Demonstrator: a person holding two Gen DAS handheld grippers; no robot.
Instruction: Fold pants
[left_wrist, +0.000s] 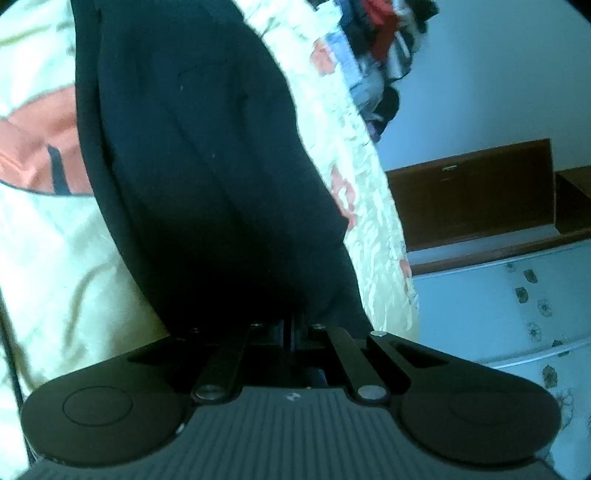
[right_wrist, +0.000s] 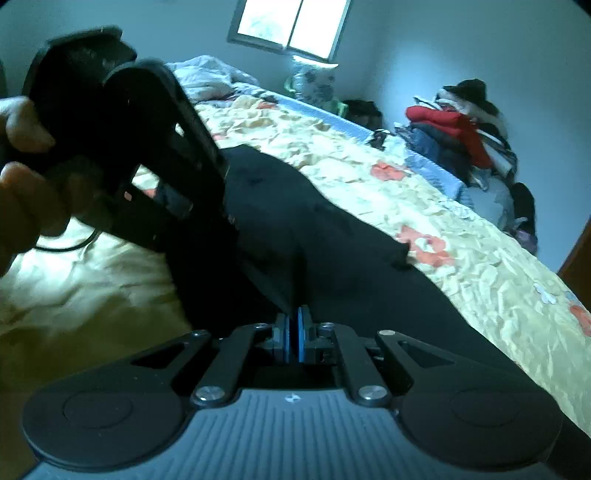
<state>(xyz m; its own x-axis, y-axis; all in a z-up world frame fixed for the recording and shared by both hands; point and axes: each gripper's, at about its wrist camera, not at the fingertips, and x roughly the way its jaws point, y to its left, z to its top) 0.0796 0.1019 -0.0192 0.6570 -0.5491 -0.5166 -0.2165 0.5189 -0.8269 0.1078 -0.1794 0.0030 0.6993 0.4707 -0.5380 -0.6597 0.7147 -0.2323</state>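
We've got both grippers, left (left_wrist: 288, 325) and right (right_wrist: 294, 325), pinched tight on the black pants (right_wrist: 332, 251), bedspread (right_wrist: 461, 258) at three o'clock.

The left wrist camera sits right behind its gripper (left_wrist: 288, 328), tipped down and very close over the black pants (left_wrist: 207, 166) on the bedspread (left_wrist: 55, 258), with a wooden cabinet (left_wrist: 472, 192) off to the right. The right wrist camera looks along the bed toward the window (right_wrist: 291, 26) (a wider view), sharing the pants, bedspread and clothes pile (right_wrist: 461, 125).
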